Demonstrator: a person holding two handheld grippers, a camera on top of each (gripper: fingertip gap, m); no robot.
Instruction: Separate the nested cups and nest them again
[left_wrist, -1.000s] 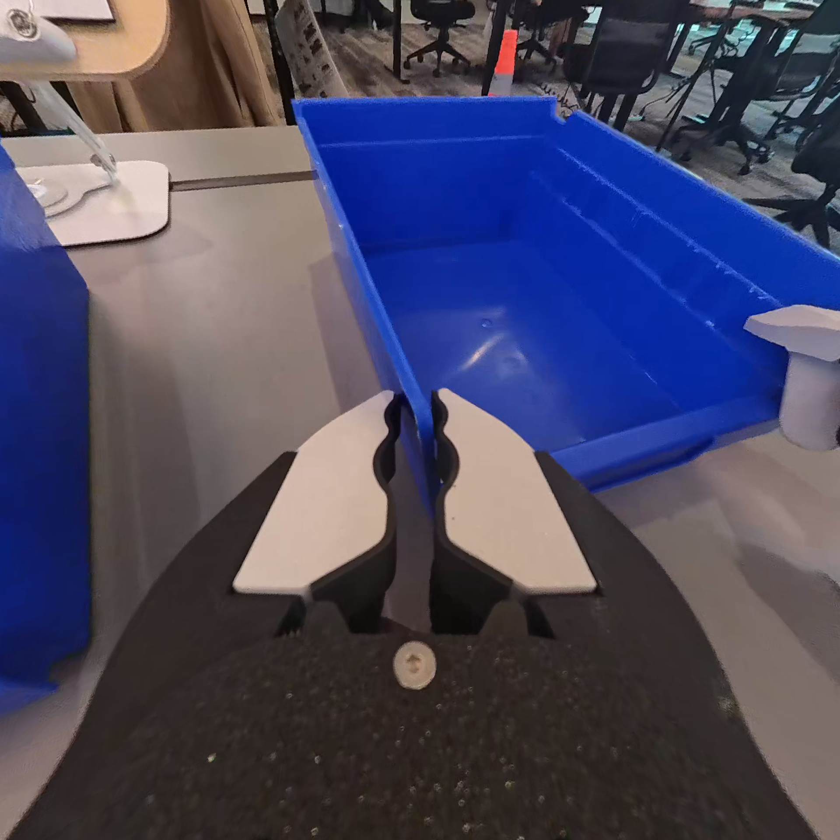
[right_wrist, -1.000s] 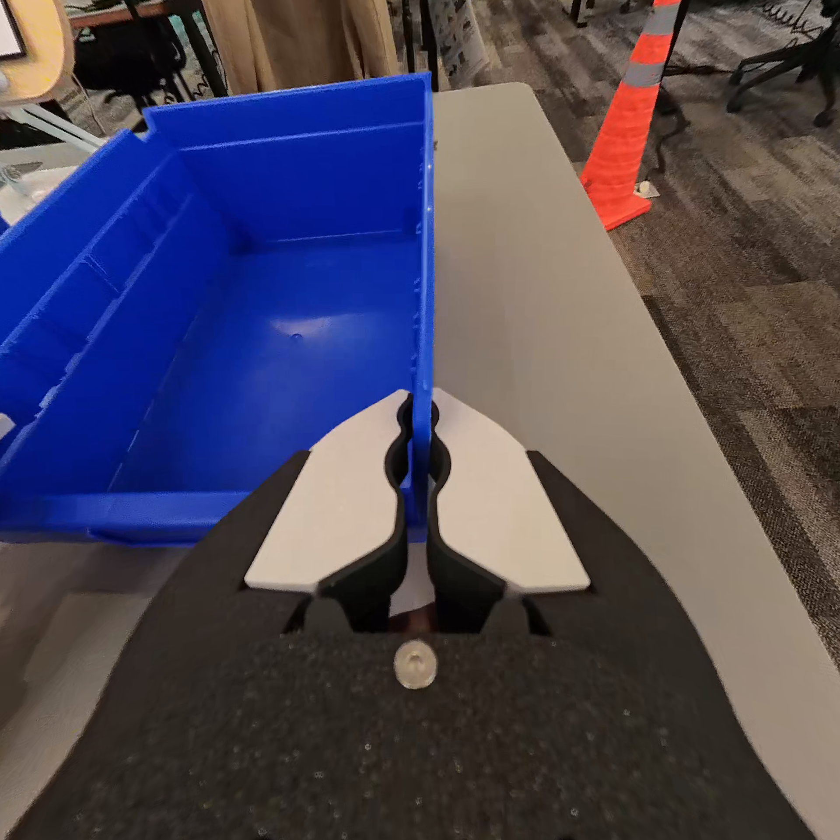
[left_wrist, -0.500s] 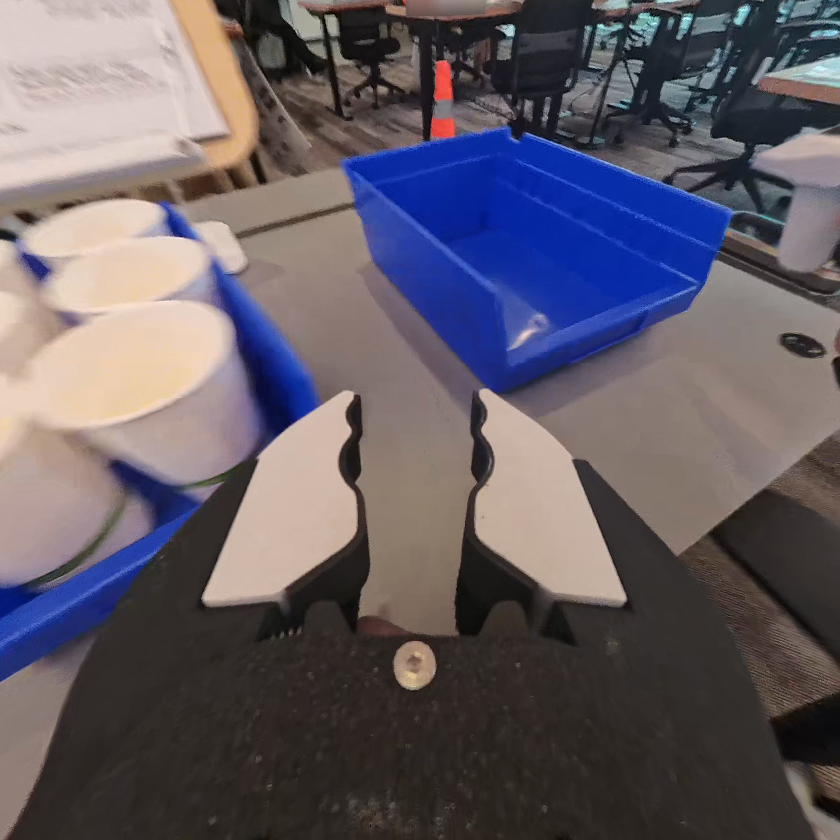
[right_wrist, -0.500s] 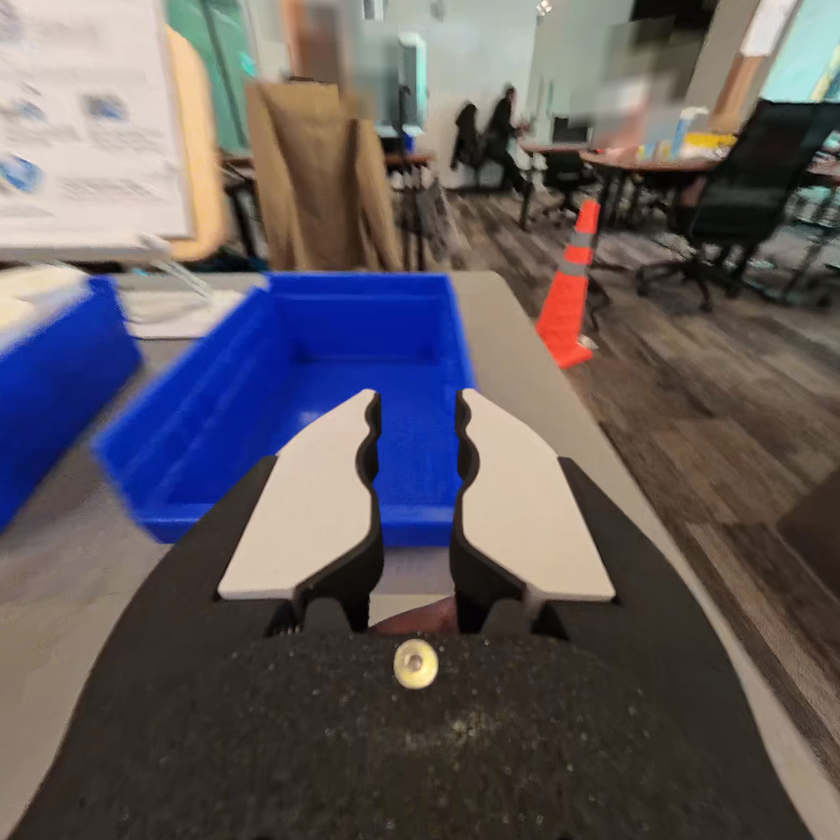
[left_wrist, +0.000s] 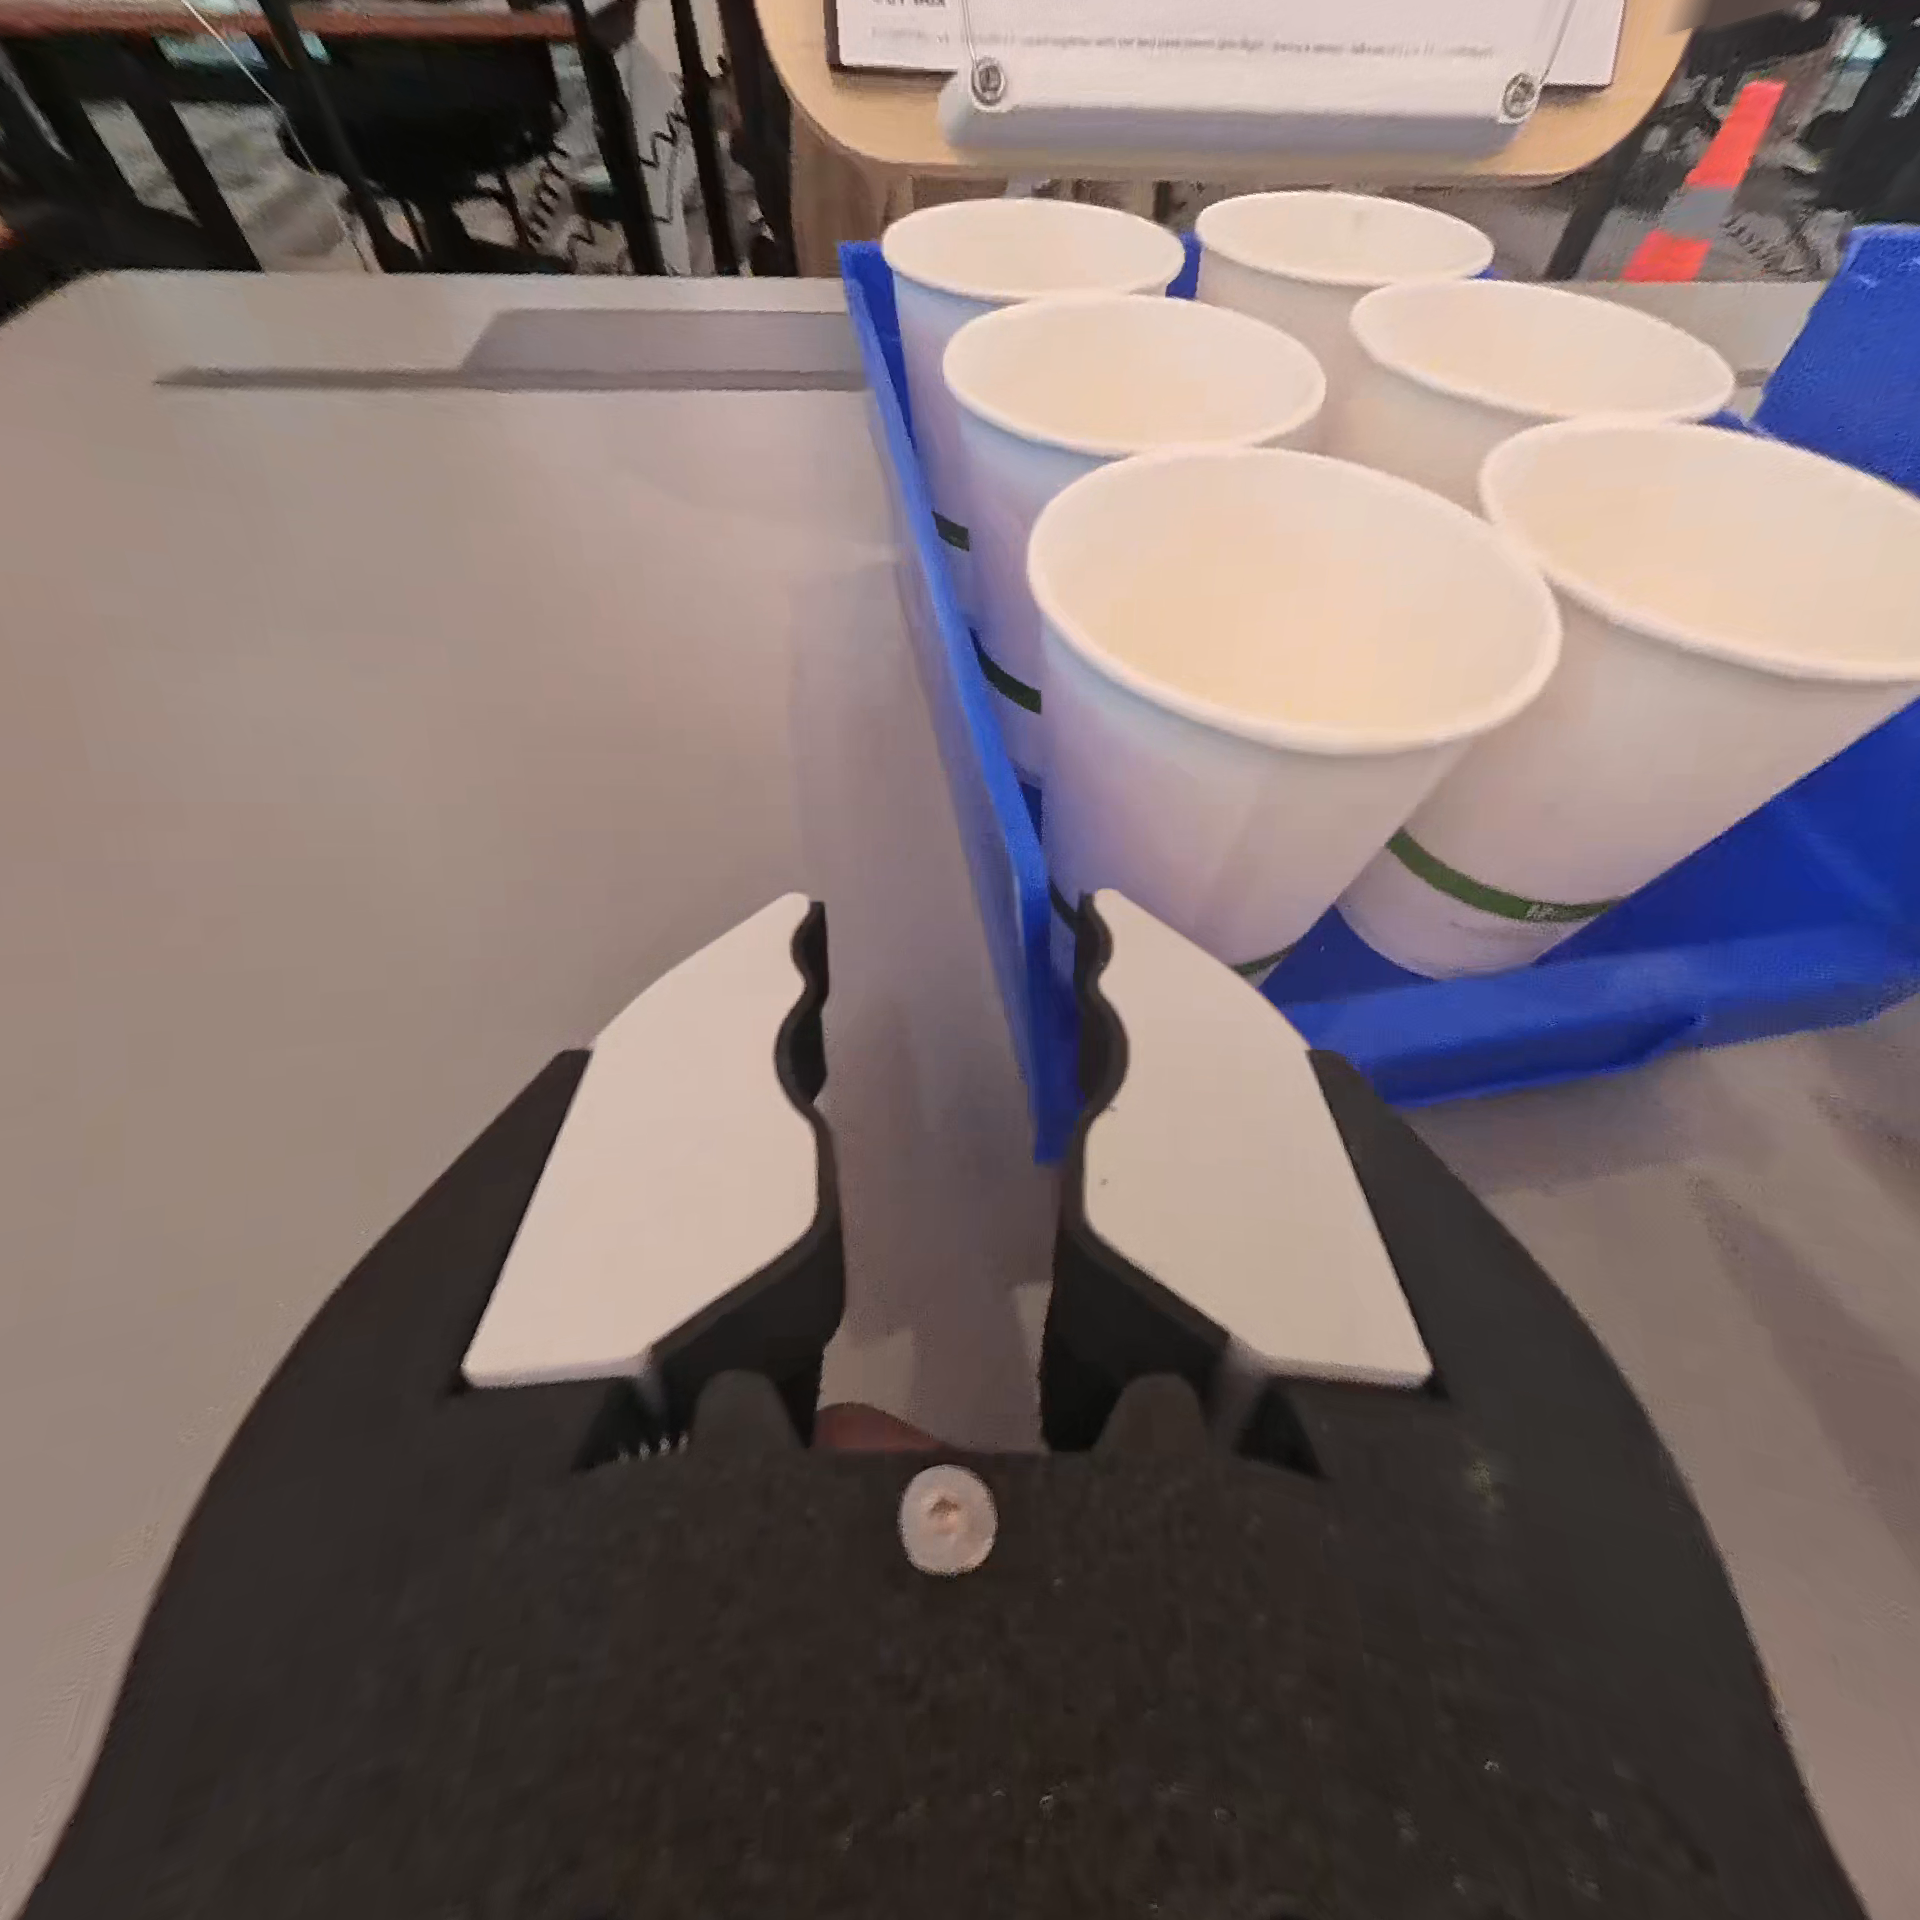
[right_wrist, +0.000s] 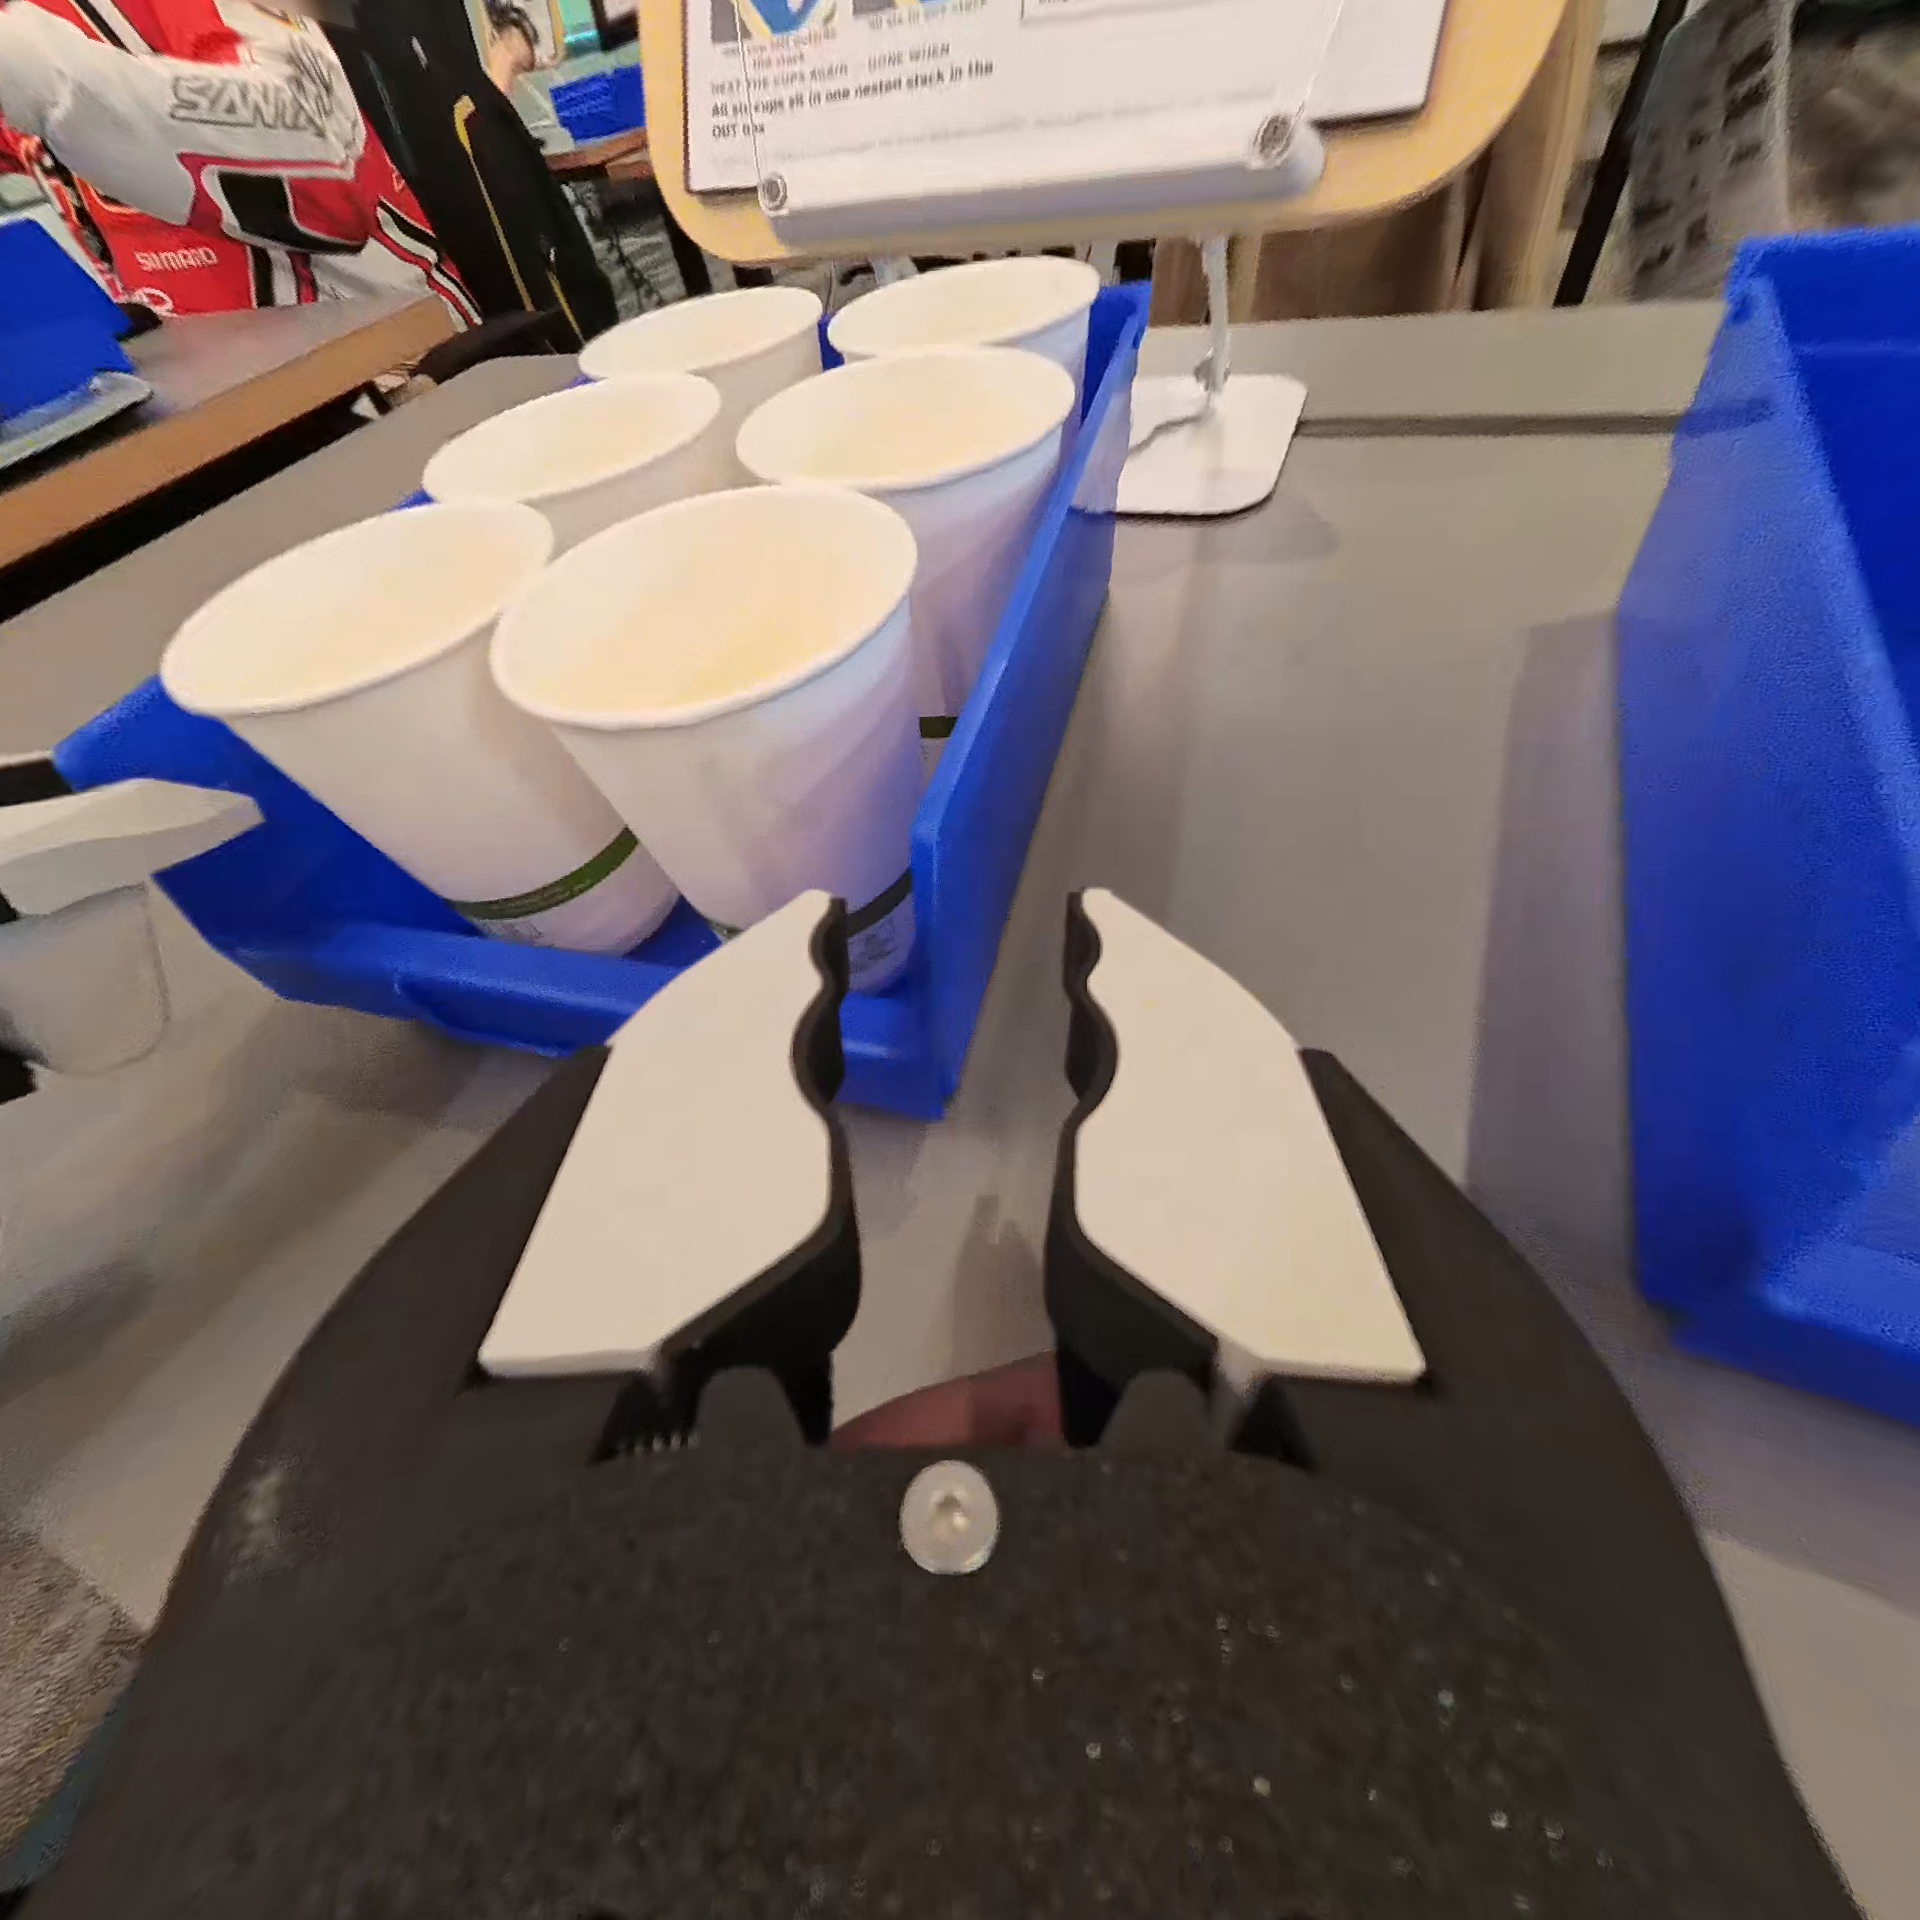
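Note:
Several white paper cups with green bands (left_wrist: 1288, 623) stand side by side in a blue bin (left_wrist: 987, 790) on the grey table. My left gripper (left_wrist: 951, 914) is open and empty at the bin's front left corner; the bin's left wall stands between its fingers, close to the right one. In the right wrist view the cups (right_wrist: 707, 623) and the bin (right_wrist: 997, 748) lie ahead to the left. My right gripper (right_wrist: 951, 904) is open and empty, and the bin's front right corner sits between its fingers. A finger (right_wrist: 114, 831) of the left gripper shows at that view's left edge.
A second blue bin (right_wrist: 1766, 831) stands to the right, with bare grey table (right_wrist: 1351, 727) between the two bins. A sign on a white stand (right_wrist: 1205, 447) is behind the cups. Bare table (left_wrist: 416, 727) lies left of the cup bin. A person stands far back left (right_wrist: 239, 156).
Both grippers let go of the second bin's side walls, opened, and swung left to the front corners of the bin with the cups.

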